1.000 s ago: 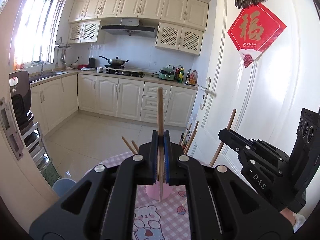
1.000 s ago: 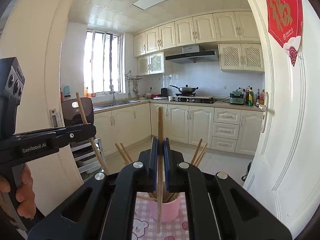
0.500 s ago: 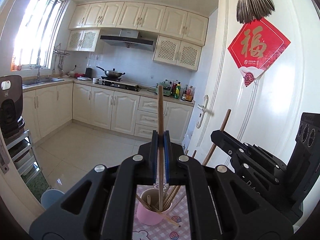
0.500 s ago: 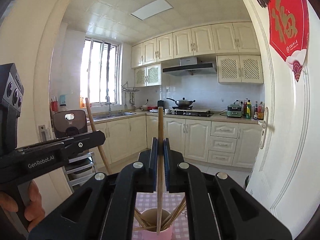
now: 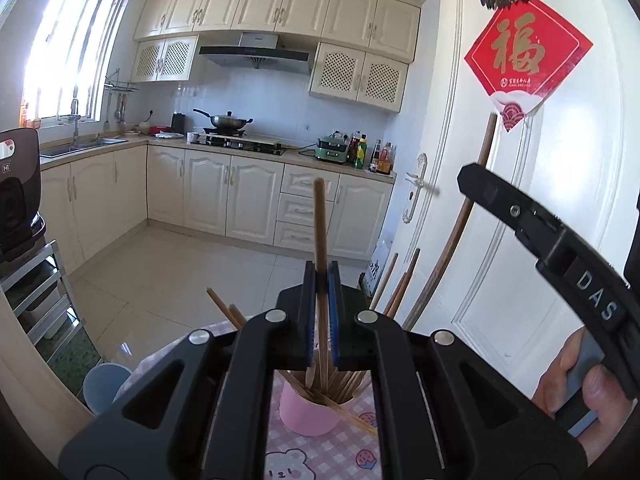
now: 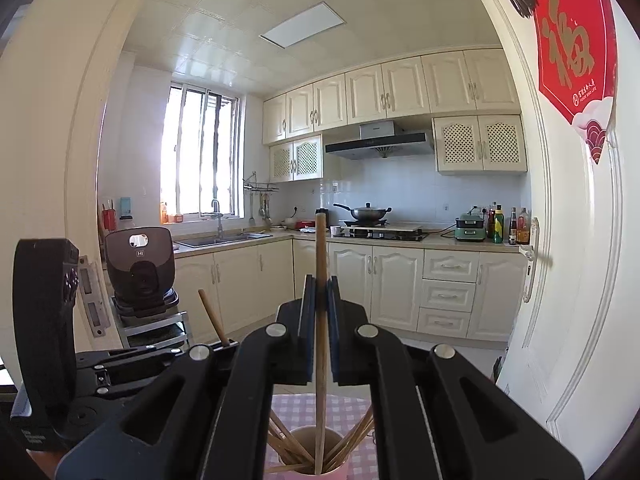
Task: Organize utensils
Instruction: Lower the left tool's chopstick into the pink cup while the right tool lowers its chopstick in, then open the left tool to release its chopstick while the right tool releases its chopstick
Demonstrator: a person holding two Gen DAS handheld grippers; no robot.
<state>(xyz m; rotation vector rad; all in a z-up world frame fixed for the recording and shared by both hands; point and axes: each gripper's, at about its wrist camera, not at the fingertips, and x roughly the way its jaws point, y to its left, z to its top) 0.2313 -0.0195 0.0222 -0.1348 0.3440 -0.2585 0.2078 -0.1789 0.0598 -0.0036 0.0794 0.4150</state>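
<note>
Pink cup (image 5: 306, 414) on the checked tablecloth (image 5: 256, 436), holding a bunch of wooden chopsticks (image 5: 348, 384) fanned out over its rim. Left gripper (image 5: 321, 276) clamped on one chopstick (image 5: 320, 232), upright, lower end inside the cup. Right gripper (image 6: 320, 284) clamped on another chopstick (image 6: 320, 264), tip down in the cup (image 6: 316, 468) among the rest.

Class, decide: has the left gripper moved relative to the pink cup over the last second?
Yes. The left gripper has lowered toward the pink cup, its chopstick now reaching inside.
</note>
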